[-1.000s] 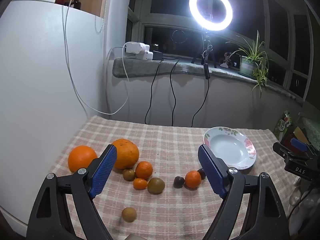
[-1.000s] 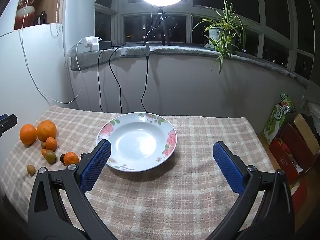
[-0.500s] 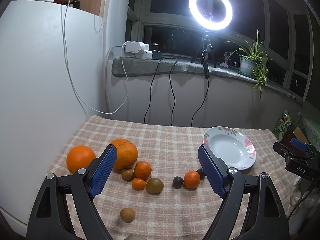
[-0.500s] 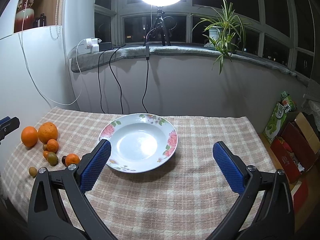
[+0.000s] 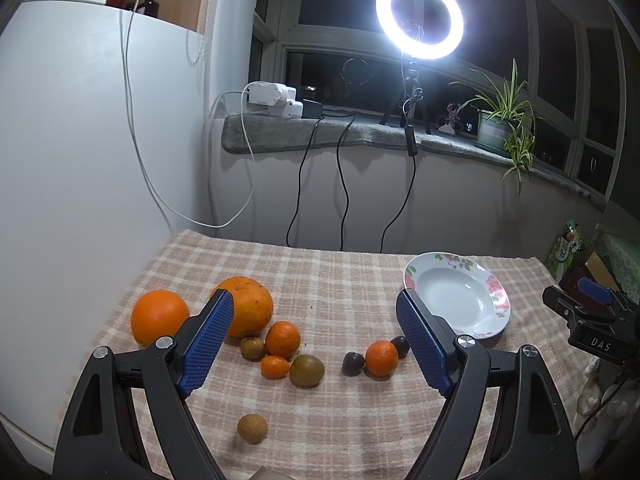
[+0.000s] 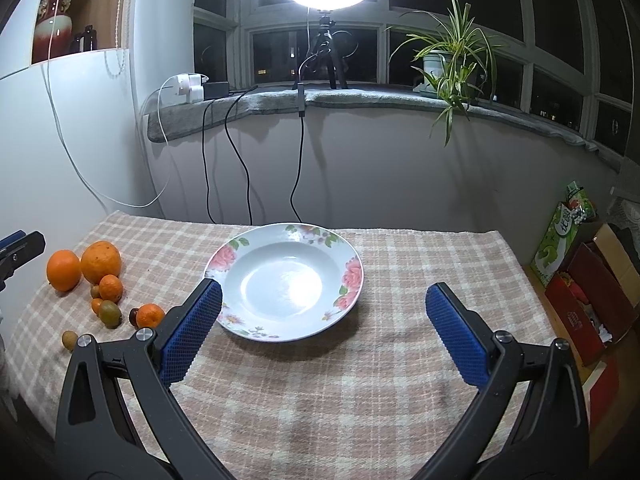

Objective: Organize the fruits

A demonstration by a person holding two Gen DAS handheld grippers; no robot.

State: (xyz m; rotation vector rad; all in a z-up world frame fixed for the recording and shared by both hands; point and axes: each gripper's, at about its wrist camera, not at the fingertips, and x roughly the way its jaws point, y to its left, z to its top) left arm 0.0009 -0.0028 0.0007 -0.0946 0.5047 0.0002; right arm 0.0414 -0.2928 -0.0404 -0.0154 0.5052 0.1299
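**Fruit scattered left, flowered plate bare**

In the left wrist view, a smooth round orange [image 5: 159, 316] sits at the left of the pink-and-cream checked tablecloth [image 5: 320, 272], just beside a larger, rougher-skinned orange [image 5: 250, 306] partly hidden behind a blue pad. The left gripper [image 5: 314, 340] hangs above the cloth with its jaws spread wide, holding nothing. Framed between its pads lie a brown kiwi [image 5: 252, 347], two small tangerines [image 5: 283, 338] bunched together, a greenish-brown round fruit [image 5: 307, 370], then a dark plum [image 5: 353, 363] touching a lone tangerine [image 5: 381, 357]. A single small tan fruit [image 5: 252, 428] lies apart at lower centre. At the right rests the white, rose-rimmed shallow plate [image 5: 496, 292].

In the right wrist view, the fruit cluster occupies the left edge, the plate [image 6: 352, 276] the centre. The right gripper [image 6: 322, 330] is likewise wide open and empty, its left pad overlapping the plate's rim.
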